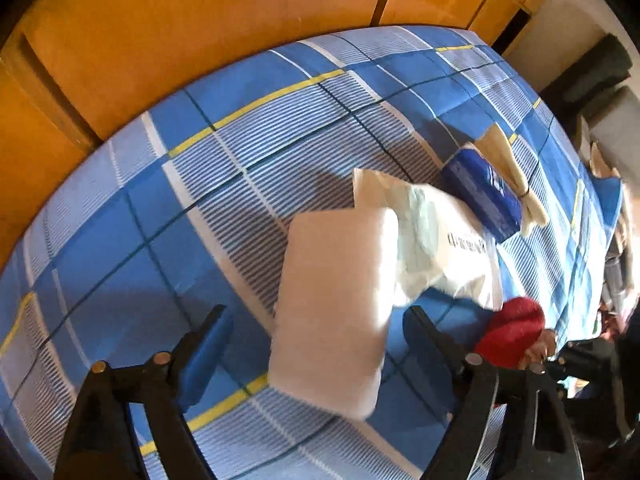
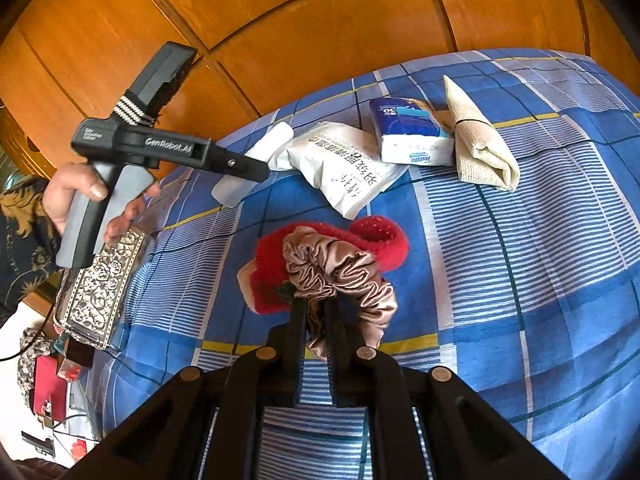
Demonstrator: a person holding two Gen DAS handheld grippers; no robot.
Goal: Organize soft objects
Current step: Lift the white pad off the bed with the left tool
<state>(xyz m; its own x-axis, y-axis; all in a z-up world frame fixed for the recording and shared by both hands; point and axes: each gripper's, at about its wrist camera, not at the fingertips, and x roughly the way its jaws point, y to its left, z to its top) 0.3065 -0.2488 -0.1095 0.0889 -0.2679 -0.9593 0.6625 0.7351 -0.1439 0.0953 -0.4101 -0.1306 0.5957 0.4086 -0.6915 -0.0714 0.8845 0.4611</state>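
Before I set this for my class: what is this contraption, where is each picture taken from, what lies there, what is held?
No robot: a person carries two hand-held two-finger grippers, each with a camera looking along its fingers. The left camera shows the left gripper open around a white pad, not squeezing it. The right camera shows the right gripper shut on a pink scrunchie above a red knit, and the hand holding the left tool. On the checked sheet lie a bag, tissues and a beige cloth.
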